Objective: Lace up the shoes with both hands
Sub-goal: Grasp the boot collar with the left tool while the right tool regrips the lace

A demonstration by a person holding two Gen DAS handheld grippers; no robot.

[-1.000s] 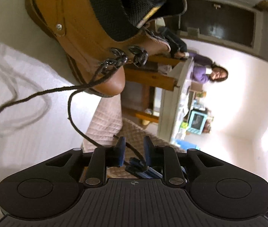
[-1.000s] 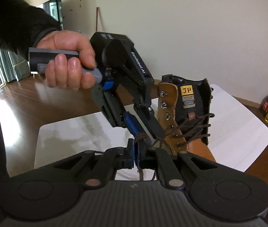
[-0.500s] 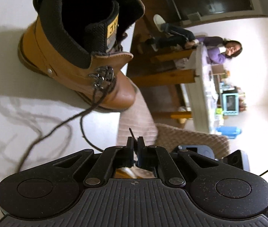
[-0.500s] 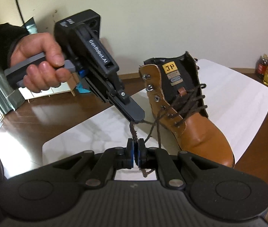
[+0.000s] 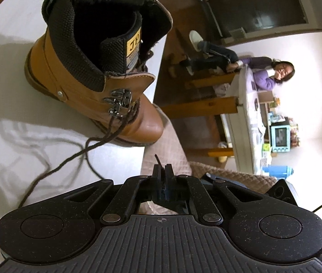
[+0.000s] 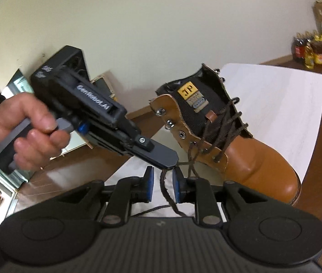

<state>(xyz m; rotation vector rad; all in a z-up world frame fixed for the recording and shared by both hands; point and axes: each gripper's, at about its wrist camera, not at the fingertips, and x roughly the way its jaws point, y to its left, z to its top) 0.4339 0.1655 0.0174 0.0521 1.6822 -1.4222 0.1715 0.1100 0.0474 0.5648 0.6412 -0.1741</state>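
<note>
Item: tan boot (image 6: 252,159), upright at the edge of the white table (image 6: 286,95), toe at the rim, lower eyelets laced, upper hooks bare. The left gripper (image 5: 162,167) is clamped tight on the brown lace (image 6: 164,188) near its tip. The right gripper (image 6: 163,182) stands parted, the lace hanging between its pads untouched. Handling note: the right should pinch just beneath the left's tip before the left lets go, the lace kept taut toward the next hook.

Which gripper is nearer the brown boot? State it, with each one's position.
Left. The left gripper, shut on the lace, has its tip just short of the boot. The right gripper sits just behind it, jaws open around the lace.
</note>
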